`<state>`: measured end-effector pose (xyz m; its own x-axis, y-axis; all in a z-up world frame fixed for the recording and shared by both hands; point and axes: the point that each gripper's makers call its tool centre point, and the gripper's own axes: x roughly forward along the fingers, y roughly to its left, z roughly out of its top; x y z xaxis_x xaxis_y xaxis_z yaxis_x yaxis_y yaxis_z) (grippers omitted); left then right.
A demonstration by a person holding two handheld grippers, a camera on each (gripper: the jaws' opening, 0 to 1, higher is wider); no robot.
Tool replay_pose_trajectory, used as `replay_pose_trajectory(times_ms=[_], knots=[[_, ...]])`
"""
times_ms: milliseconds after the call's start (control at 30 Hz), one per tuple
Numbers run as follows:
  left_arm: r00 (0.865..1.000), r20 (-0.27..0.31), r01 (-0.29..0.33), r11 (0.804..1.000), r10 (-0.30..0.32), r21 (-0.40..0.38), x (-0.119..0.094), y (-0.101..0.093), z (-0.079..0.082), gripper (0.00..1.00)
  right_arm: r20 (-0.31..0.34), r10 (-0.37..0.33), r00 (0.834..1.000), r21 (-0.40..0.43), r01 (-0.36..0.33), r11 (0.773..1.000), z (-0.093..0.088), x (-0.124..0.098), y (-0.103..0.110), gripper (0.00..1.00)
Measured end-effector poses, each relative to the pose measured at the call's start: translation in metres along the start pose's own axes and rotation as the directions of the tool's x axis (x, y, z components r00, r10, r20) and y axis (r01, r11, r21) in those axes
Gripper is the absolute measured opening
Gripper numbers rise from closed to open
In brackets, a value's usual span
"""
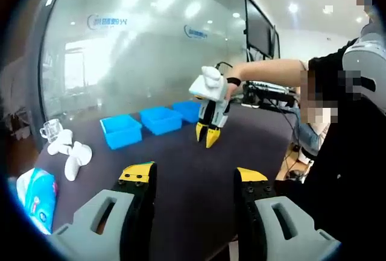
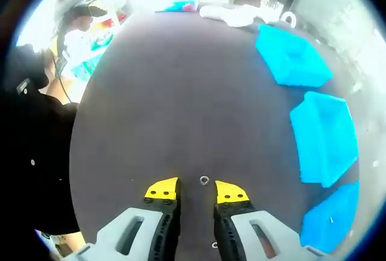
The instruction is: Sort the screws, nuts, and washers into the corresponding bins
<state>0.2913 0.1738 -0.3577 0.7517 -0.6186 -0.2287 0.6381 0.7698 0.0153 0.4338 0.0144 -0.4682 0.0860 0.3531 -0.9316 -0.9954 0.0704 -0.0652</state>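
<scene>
A small metal nut or washer (image 2: 204, 180) lies on the dark table (image 2: 181, 92), just ahead of my right gripper (image 2: 197, 191) and in line with the gap between its yellow tips. That gripper is open by a narrow gap with nothing held. Another tiny metal piece (image 2: 214, 245) shows lower down between its jaws. Three blue bins (image 2: 292, 56) (image 2: 322, 137) (image 2: 332, 219) run along the right. In the left gripper view, my left gripper (image 1: 193, 176) stands wide open and empty. Beyond it the right gripper (image 1: 208, 135) points down at the table in front of the bins (image 1: 120, 129) (image 1: 161, 119) (image 1: 188, 110).
White objects (image 1: 71, 152), a glass cup (image 1: 51, 129) and a blue-and-white packet (image 1: 36, 198) sit at the table's left end. A glass wall (image 1: 151, 44) stands behind the bins. The person (image 1: 350, 152) stands at the right edge. A white cloth (image 2: 238, 14) lies at the far end.
</scene>
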Motion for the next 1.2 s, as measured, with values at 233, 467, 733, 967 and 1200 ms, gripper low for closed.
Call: replay_pose_trajectory(times_ms=[233, 467, 733, 967, 1200], knots=[[1.0, -0.003, -0.011, 1.0, 0.011, 0.0, -0.0028, 0.0023, -0.0014, 0.5, -0.006, 0.023, 1.0, 0.02, -0.023, 1.0, -0.001, 0.0018, -0.0022, 0.14], [1.0, -0.003, -0.013, 1.0, 0.013, -0.008, -0.0043, 0.0024, -0.0038, 0.5, -0.003, 0.046, 0.999, 0.042, -0.046, 0.998, -0.0006, 0.0027, -0.0027, 0.12], [1.0, 0.0, -0.012, 1.0, 0.012, -0.007, -0.0046, 0.0022, -0.0027, 0.5, -0.01, 0.05, 0.999, 0.046, -0.05, 0.998, -0.0001, 0.0046, -0.0044, 0.1], [1.0, -0.001, -0.011, 1.0, 0.011, -0.01, -0.0043, 0.001, -0.004, 0.5, -0.024, 0.073, 0.997, 0.054, -0.071, 0.996, 0.0012, 0.0071, -0.0046, 0.08], [1.0, -0.001, -0.013, 1.0, 0.013, -0.014, -0.0055, 0.0006, -0.0051, 0.5, -0.027, 0.089, 0.996, 0.054, -0.088, 0.995, 0.0011, 0.0065, -0.0031, 0.03]])
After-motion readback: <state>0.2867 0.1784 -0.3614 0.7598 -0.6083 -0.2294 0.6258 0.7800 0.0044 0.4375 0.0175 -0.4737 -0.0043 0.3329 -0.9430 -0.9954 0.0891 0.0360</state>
